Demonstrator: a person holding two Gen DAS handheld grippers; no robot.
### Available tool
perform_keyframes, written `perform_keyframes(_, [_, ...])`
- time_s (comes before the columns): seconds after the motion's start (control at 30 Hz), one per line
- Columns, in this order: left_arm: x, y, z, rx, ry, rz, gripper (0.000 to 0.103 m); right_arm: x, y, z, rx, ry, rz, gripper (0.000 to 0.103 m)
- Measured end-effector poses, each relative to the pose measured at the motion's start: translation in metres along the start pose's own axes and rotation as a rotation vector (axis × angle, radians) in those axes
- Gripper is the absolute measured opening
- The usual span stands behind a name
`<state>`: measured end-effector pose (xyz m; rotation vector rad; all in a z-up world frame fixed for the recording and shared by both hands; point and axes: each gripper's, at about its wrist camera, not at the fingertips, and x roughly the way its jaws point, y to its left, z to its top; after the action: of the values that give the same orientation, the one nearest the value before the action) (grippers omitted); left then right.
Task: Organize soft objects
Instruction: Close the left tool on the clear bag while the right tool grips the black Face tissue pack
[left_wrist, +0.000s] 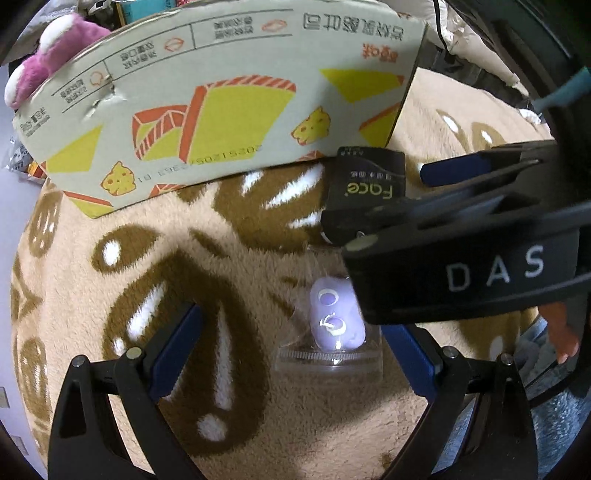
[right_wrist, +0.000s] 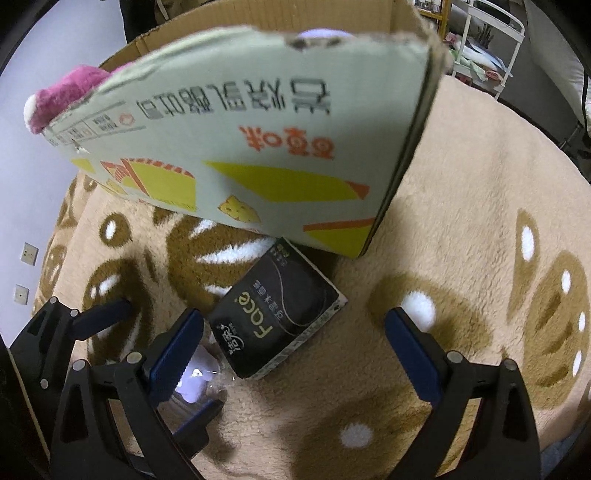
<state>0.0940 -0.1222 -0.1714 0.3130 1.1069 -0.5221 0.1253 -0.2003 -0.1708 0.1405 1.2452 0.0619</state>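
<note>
A purple soft toy (left_wrist: 336, 317) sealed in a clear bag lies on the beige and brown rug (left_wrist: 110, 295). My left gripper (left_wrist: 293, 360) is open, with its pads on either side of the bag's near end. A black "Face" tissue pack (right_wrist: 280, 314) lies against the cardboard box (right_wrist: 240, 147). My right gripper (right_wrist: 293, 350) is open, and the pack's near end sits between its fingertips. A pink plush (right_wrist: 70, 92) pokes out of the box. In the left wrist view the right gripper's fingers (left_wrist: 454, 166) straddle the tissue pack (left_wrist: 369, 192).
The box (left_wrist: 221, 92) stands on the rug's far side with the pink plush (left_wrist: 48, 62) at its left end. Wall sockets (right_wrist: 29, 254) are at the left, a white rack (right_wrist: 480, 48) at the back right. Bare rug (right_wrist: 461, 240) spreads to the right.
</note>
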Motion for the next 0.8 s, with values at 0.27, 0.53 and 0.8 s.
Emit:
perform_keyframes(0.27, [0.007,-0.007,-0.004,0.003,0.002,0.013,0.096,0.005,0.001,0.001,0.013,0.013,0.004,0.098])
perform_keyframes(0.53, [0.005,-0.014,-0.005,0.004,0.006,-0.011,0.094,0.004,-0.005,0.002,0.029,0.013,0.012,0.096])
perform_keyframes(0.8, [0.004,-0.014,-0.003,-0.004,0.019,-0.029,0.094,0.004,-0.004,0.001,0.036,0.01,0.017,0.096])
